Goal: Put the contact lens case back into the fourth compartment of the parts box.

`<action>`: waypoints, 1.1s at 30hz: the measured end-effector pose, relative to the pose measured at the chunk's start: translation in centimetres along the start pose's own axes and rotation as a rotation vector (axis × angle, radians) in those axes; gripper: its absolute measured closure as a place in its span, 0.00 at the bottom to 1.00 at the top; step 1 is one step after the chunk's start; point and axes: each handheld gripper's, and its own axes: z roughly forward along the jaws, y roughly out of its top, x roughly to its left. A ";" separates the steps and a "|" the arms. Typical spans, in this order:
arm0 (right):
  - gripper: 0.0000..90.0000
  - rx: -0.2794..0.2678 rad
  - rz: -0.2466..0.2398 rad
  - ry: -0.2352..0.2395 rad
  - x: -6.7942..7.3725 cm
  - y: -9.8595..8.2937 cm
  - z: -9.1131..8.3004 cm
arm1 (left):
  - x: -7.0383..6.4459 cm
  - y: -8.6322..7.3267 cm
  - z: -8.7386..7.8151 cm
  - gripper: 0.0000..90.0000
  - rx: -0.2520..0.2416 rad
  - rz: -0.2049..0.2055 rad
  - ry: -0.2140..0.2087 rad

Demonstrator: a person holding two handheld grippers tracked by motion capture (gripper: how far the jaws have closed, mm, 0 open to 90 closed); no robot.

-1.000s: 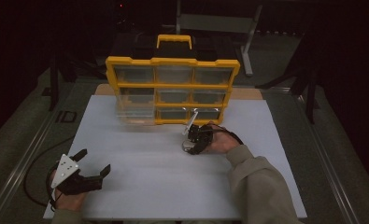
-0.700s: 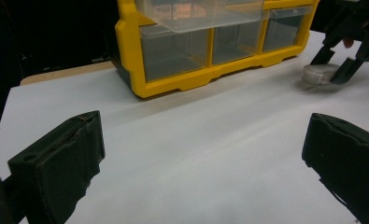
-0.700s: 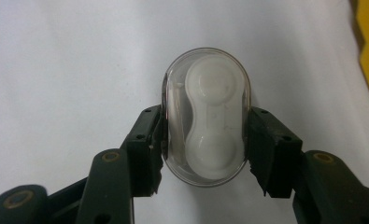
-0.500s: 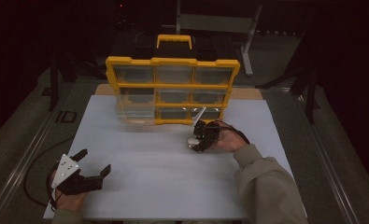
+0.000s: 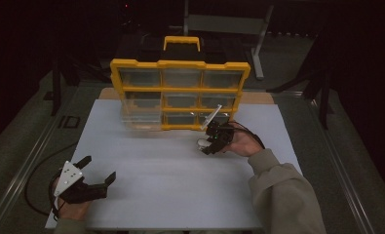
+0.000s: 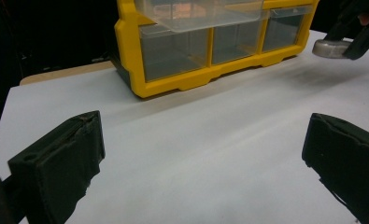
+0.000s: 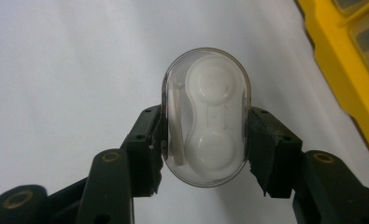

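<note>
Right claw (image 7: 205,135): clamped on a clear oval case (image 7: 205,116) with a white insert, one jaw on each long side, the case standing out beyond the jaw tips. It is held above the white desk (image 5: 180,170), just in front of the yellow drawer organiser (image 5: 180,92).

Left claw (image 5: 100,170): jaws spread wide, nothing between them, low over the desk. The case (image 6: 329,48) lies far ahead of it and to its right. One clear drawer (image 5: 140,116) of the organiser stands pulled out.

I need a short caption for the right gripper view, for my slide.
Right gripper clamps a clear oval case above the white table, beside the yellow organizer.
</note>
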 end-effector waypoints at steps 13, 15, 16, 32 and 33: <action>0.54 -0.018 0.005 -0.029 0.0 0.9 -2.8 | 0.0 0.0 0.0 0.00 0.001 0.000 -0.001; 0.54 -0.025 -0.002 -0.032 -0.1 1.0 -3.1 | 0.0 0.0 0.0 0.00 0.001 -0.001 -0.001; 0.54 -0.024 0.002 -0.029 -0.1 1.0 -3.2 | 0.0 0.0 0.1 0.00 0.001 -0.001 -0.001; 0.54 -0.020 -0.024 -0.040 0.0 2.7 -5.2 | 0.0 0.0 0.1 0.00 0.001 -0.002 -0.002; 0.54 -0.022 -0.035 -0.044 0.0 2.8 -5.3 | 0.0 0.0 0.1 0.00 0.002 -0.002 -0.002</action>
